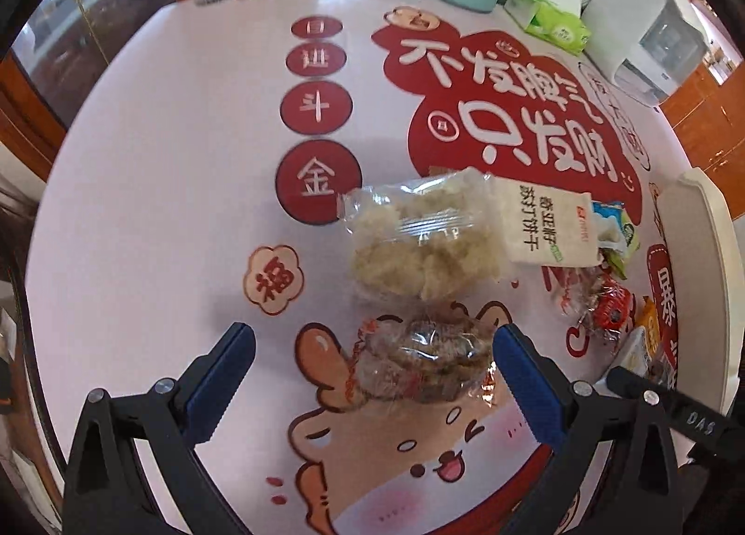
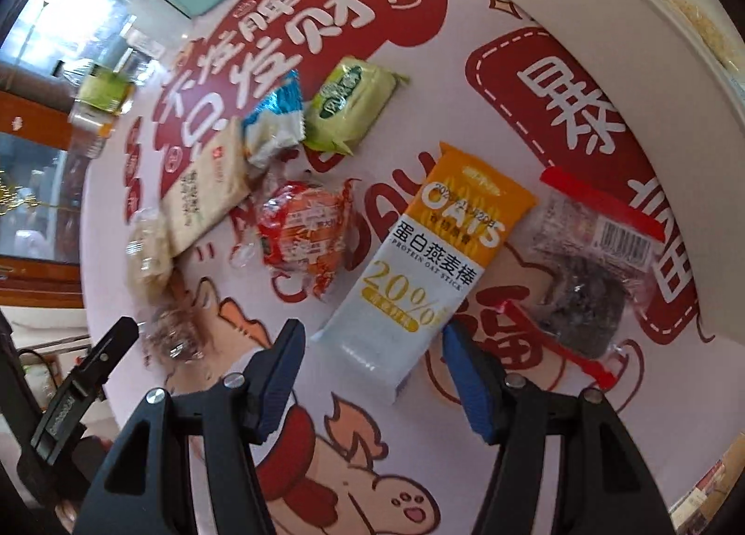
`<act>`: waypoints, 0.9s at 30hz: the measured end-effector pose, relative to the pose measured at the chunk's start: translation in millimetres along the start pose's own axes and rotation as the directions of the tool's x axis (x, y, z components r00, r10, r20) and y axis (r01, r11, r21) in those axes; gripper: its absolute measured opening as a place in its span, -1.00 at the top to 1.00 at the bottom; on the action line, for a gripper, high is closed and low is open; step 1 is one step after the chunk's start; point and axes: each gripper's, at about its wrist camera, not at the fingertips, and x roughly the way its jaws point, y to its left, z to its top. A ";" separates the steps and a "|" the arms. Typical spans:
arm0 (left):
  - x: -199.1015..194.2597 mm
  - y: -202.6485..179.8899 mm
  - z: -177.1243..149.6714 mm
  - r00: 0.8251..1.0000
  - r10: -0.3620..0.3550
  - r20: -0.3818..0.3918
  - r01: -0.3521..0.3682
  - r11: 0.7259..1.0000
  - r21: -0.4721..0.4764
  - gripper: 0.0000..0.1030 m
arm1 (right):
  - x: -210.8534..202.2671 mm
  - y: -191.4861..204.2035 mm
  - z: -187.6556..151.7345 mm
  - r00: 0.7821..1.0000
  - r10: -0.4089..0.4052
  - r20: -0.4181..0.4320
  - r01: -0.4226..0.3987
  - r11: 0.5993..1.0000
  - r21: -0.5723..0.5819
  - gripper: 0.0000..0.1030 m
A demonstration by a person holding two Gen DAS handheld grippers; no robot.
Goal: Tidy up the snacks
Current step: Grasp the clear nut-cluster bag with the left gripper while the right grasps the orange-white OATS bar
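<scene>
Snacks lie scattered near the right edge of the round table [image 1: 163,162], on its printed red-and-white cover, just short of the white tray [image 1: 707,227] that sits at that edge. My left gripper [image 1: 372,372] points steeply down with its jaws wide and nothing held; the clear-wrapped dark cake [image 1: 428,358] lies between its blue pads, its wrapper close to the right pad, though I cannot tell whether they touch. My right gripper [image 2: 372,367] is likewise spread and empty, straddling the lower end of the oat stick [image 2: 428,255]. I judge the step to be the pick-up, one item per hand. To do it well I would centre each packet between the pads before closing, since the cake sits off toward one side, and close on the body, not on the loose film ends. The oat stick is a long flat sachet, orange on top and pale below; its glossy film may slip, so I would grip it across the short width. Beside it lie a red-wrapped snack [image 2: 302,227], a green packet [image 2: 349,106], a dark barcoded pack [image 2: 586,265] and a beige cracker pack [image 1: 545,227].
</scene>
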 end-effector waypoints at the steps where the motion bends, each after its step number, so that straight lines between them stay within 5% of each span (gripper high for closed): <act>1: 3.7 -0.2 0.0 1.000 -0.001 -0.006 0.000 1.000 -0.004 -0.97 | 3.1 1.4 0.1 1.000 -0.015 -0.006 0.015 1.000 0.003 -0.22; 8: 17.0 -6.4 2.5 1.000 -0.013 -0.016 0.012 1.000 -0.018 -0.97 | 11.0 26.9 0.3 0.984 -0.170 0.059 0.173 0.983 -0.063 -0.25; 14: 24.2 -27.3 -1.4 0.999 0.001 -0.048 0.003 0.997 0.072 -0.93 | 17.9 41.2 -3.1 0.964 -0.251 0.092 0.260 0.959 -0.112 -0.11; 17: 29.6 -34.6 -6.7 0.998 0.005 -0.066 0.002 0.995 0.097 -0.72 | 16.9 42.9 -3.4 0.962 -0.253 0.107 0.264 0.957 -0.119 0.09; 22: 20.6 -41.6 -8.8 1.000 -0.008 -0.014 0.010 0.992 0.126 0.08 | 13.4 35.8 -4.0 0.970 -0.219 0.106 0.234 0.960 -0.153 0.16; 27: 10.5 -39.0 -12.2 1.000 -0.008 -0.001 0.008 0.993 0.119 0.17 | 3.1 18.3 -16.4 0.983 -0.163 0.085 0.177 0.965 -0.195 0.19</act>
